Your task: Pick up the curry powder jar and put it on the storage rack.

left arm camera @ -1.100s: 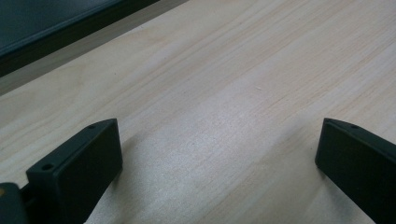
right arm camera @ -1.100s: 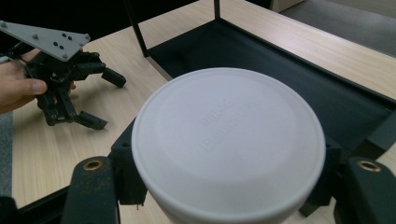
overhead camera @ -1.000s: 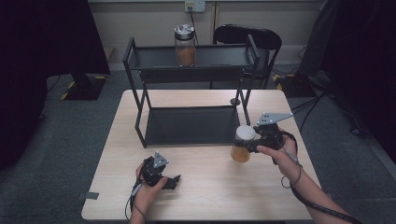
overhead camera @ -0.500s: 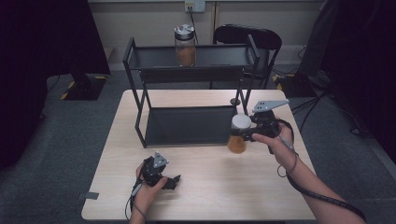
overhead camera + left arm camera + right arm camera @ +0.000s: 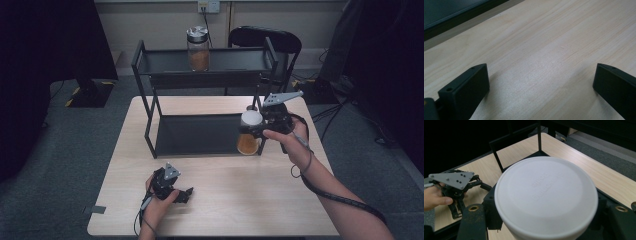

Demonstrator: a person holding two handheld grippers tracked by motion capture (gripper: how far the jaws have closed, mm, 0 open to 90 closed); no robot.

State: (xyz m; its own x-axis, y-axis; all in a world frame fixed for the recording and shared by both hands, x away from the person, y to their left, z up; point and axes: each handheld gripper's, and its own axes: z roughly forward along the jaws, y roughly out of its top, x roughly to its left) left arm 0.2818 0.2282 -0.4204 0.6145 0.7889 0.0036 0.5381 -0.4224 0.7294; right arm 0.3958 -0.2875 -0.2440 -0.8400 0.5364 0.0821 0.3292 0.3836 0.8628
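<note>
The right tongs [image 5: 254,131] are clenched on a white-lidded clear jar of amber-brown contents [image 5: 248,134], held in the air above the pale wooden worktop [image 5: 225,200], at the front right post of the black two-tier metal rack [image 5: 205,75]. The step looks like a carry to the rack, where a metal-lidded glass jar [image 5: 198,48] stands on top. Next comes clearing the post and setting down upright. The left tongs [image 5: 186,194] rest released on the worktop. Embossed lid lettering is unreadable
</note>
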